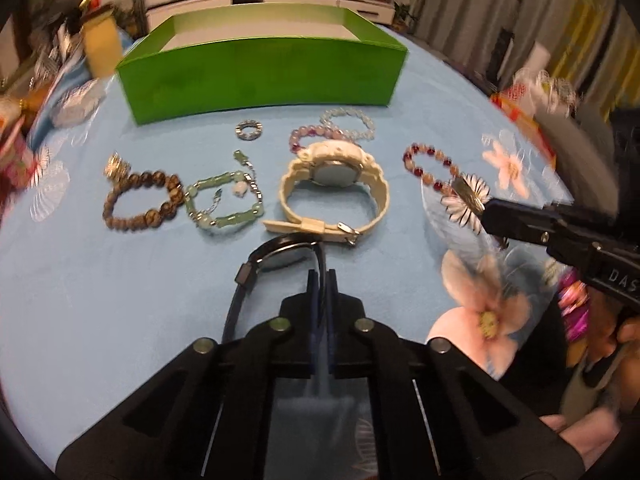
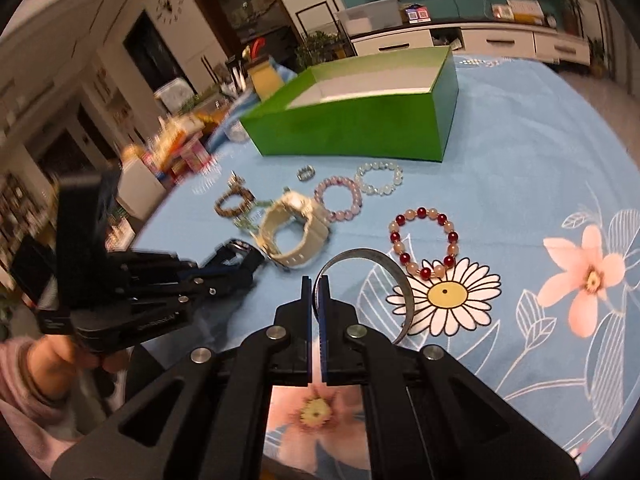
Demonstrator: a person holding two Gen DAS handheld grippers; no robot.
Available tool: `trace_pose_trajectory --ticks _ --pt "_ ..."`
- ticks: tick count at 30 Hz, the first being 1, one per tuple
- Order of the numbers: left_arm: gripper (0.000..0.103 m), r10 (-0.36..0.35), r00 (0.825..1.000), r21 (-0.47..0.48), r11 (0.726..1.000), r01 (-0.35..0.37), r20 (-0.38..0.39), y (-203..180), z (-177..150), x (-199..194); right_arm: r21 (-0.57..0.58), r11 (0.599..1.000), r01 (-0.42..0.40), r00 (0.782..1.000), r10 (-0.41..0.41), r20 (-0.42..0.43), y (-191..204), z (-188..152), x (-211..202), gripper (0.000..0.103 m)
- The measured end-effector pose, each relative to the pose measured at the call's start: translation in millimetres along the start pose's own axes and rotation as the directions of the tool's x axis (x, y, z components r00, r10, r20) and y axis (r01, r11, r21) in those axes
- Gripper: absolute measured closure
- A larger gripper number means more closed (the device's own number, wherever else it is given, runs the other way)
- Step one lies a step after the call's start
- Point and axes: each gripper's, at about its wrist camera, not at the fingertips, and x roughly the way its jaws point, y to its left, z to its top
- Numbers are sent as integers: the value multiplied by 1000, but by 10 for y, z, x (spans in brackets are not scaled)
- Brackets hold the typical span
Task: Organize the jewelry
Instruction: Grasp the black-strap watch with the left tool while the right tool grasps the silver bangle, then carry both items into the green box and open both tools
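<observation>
My left gripper (image 1: 322, 274) is shut on the strap of a dark blue watch (image 1: 276, 256), near the table's front; it also shows in the right wrist view (image 2: 236, 258). My right gripper (image 2: 316, 280) is shut on a silver bangle (image 2: 384, 268), seen in the left wrist view (image 1: 466, 192) at the right. On the blue cloth lie a cream watch (image 1: 332, 188), a brown bead bracelet (image 1: 140, 200), a jade bracelet (image 1: 224, 200), a small ring (image 1: 249, 129), pink (image 2: 338, 198), clear (image 2: 379, 178) and red bead bracelets (image 2: 424, 240). An open green box (image 1: 264, 76) stands behind them.
Clutter of packets and boxes (image 1: 48, 92) lines the table's left edge, and more items (image 1: 536, 92) sit at the right edge. The floral tablecloth (image 2: 540, 184) covers the table. A cabinet (image 2: 480, 40) stands beyond the far edge.
</observation>
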Motion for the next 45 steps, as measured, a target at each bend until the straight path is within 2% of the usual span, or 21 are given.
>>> trace_pose_trajectory --ticks 5,11,19,25,35,45 --pt "101 -58 998 -143 988 62 31 203 19 -169 81 993 -91 996 88 33 -50 73 -67 101" --pt "101 -61 993 -193 978 80 102 315 91 -445 77 983 -166 984 160 80 15 202 -154 101" --pt "101 -63 984 -216 971 99 167 433 320 -645 24 980 -200 970 194 145 109 557 -197 101" --pt "101 -52 979 -215 972 95 197 531 574 -696 -9 981 -192 966 191 174 118 814 -144 101" --pt "101 -28 966 -172 982 74 258 599 1201 -652 -45 992 -119 967 126 222 23 1279 0 101" --pt "101 -1 962 -163 985 48 274 694 1861 -323 -60 996 -68 975 79 206 -106 1654 432 101"
